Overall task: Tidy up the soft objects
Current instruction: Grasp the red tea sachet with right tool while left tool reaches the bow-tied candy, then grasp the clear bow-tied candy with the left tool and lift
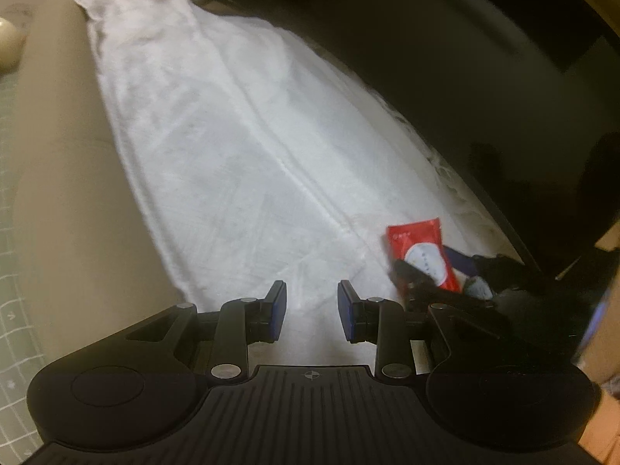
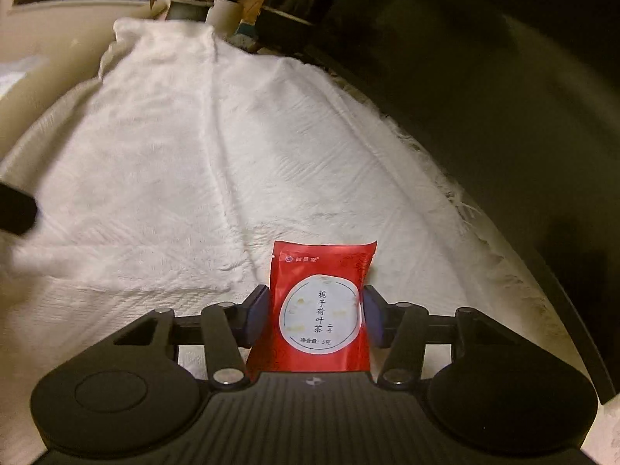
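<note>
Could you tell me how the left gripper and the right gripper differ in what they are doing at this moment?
The right gripper has a red packet between its fingers, whereas the left gripper has nothing between its own. The left gripper's jaws stand apart over bare white cloth; the right gripper's jaws flank the packet's sides. Both point forward and down over the same cloth.

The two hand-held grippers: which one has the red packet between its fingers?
The right hand-held gripper: the red packet sits between its fingers. The left hand-held gripper is empty above the white towel.
</note>
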A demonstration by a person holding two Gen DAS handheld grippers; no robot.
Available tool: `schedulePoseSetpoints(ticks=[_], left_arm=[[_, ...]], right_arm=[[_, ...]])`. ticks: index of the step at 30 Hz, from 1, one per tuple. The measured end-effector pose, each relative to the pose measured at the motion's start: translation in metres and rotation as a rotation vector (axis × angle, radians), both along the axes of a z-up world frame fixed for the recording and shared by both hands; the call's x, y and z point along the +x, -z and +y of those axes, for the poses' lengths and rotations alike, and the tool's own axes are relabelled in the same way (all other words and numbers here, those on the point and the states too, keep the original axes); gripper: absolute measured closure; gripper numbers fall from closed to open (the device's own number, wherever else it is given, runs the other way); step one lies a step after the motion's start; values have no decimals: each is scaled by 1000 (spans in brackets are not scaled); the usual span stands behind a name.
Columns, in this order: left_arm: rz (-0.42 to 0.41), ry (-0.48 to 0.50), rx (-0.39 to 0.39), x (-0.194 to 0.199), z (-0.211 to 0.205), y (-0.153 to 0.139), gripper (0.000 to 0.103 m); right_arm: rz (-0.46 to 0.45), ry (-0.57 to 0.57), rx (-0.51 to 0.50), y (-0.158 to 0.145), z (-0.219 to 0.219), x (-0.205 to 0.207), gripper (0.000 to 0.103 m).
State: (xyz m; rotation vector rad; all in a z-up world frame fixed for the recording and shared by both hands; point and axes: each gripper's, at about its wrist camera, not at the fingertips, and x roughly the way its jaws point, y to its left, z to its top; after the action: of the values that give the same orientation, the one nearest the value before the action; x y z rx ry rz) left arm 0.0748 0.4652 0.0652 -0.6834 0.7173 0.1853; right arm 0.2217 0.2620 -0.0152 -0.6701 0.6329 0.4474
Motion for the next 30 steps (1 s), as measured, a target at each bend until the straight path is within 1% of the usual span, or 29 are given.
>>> schedulePoseSetpoints(ticks=[2, 3, 4, 5, 7, 9, 11, 13, 15, 16, 18, 19, 22, 25, 26, 27, 28, 30], left_arm=[[-8, 37, -5, 9, -7, 2, 71], [-16, 71, -6, 15, -12, 3, 71], [-22, 111, -4, 21, -18, 3, 71], [-26, 174, 1, 29, -28, 3, 71], [-22, 266, 19, 43, -49, 5, 71], [-14, 346, 46, 60, -73, 6, 71], [-14, 393, 66, 74, -92, 7, 71], [-17, 429, 117, 86, -112, 6, 71], [-14, 475, 209, 94, -133, 5, 71], [1, 497, 253, 98, -144, 6, 71], [47, 513, 337, 105, -161, 12, 71], [59, 515, 360, 108, -168, 15, 71], [81, 513, 385, 118, -181, 23, 71], [92, 527, 429, 125, -186, 30, 71], [92, 535, 440, 126, -187, 31, 74], [85, 542, 464, 125, -188, 33, 82], [85, 545, 483, 124, -189, 34, 84], [83, 572, 482, 119, -187, 33, 85]], right_arm=[[28, 5, 45, -16, -8, 1, 55], [49, 17, 79, -27, -17, 2, 55], [72, 30, 118, -39, -27, 3, 55], [93, 42, 159, -51, -38, 6, 55], [118, 73, 234, -76, -65, 7, 55], [120, 114, 280, -96, -90, 10, 54], [99, 166, 297, -112, -113, 9, 54], [76, 202, 299, -120, -130, 5, 54], [57, 228, 293, -123, -141, -2, 54], [55, 238, 292, -123, -146, -5, 54], [54, 255, 292, -120, -151, -10, 54], [52, 262, 290, -119, -154, -12, 54], [40, 283, 279, -118, -163, -18, 54], [25, 311, 270, -122, -175, -23, 54], [19, 320, 273, -126, -181, -26, 54], [-2, 331, 276, -131, -187, -29, 54], [-10, 339, 287, -137, -193, -31, 54], [-26, 355, 308, -150, -204, -35, 54]])
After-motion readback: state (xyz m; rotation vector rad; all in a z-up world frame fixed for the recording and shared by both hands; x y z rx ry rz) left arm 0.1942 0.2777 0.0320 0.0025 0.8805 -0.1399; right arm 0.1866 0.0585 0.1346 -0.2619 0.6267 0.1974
